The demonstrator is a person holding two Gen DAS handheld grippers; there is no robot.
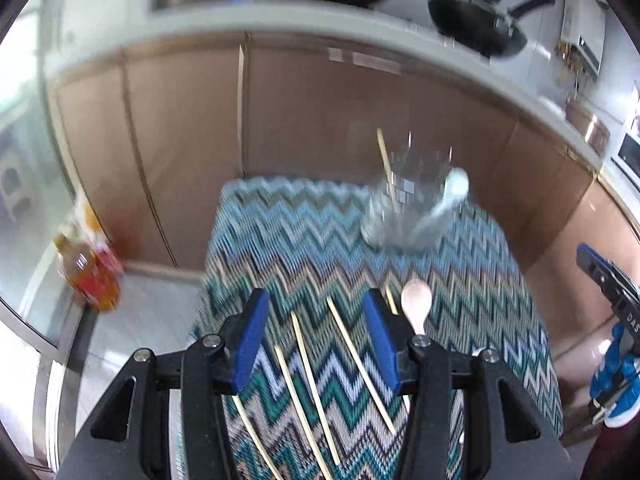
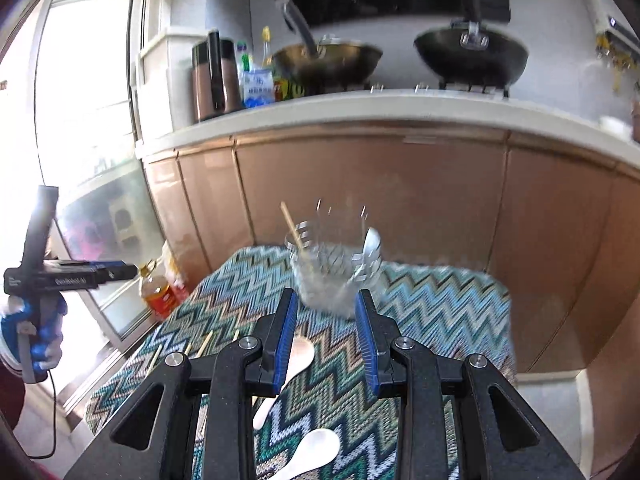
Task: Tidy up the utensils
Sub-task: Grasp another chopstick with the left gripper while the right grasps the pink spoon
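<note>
Step in hand: approach for a pick-up; both tools are over the loose utensils and neither has taken one, as I judge it
Left gripper [image 1: 316,340]: blue-padded black jaws stand parted and empty, angled down over the thin pale bamboo chopsticks [image 1: 310,380] lying loose on the cloth; several sticks show between the pads, none touched
Right gripper [image 2: 326,336]: blue-padded jaws parted more narrowly, nothing between them; aimed across the table toward the cup
Work surface: small table under a blue, green and beige zigzag woven cloth [image 1: 280,240]
Container: clear cut-glass cup [image 2: 334,276] at the far end of the cloth, upright as far as the blur allows
Contents of cup: one bamboo chopstick [image 2: 291,225] leaning out at its left rim; one white ceramic spoon [image 2: 370,246] leaning out at its right rim; anything further inside cannot be told
Still loose: the chopsticks; a pale wooden spoon [image 2: 294,364] just below the right tool's left pad; a white ceramic soup spoon [image 2: 310,454] near the table's front edge
Next move, judged: lower a tool onto one loose utensil, close on it squarely, lift and stand it in the cup
Caution: thin sticks lie close together, so two may be caught at once
</note>
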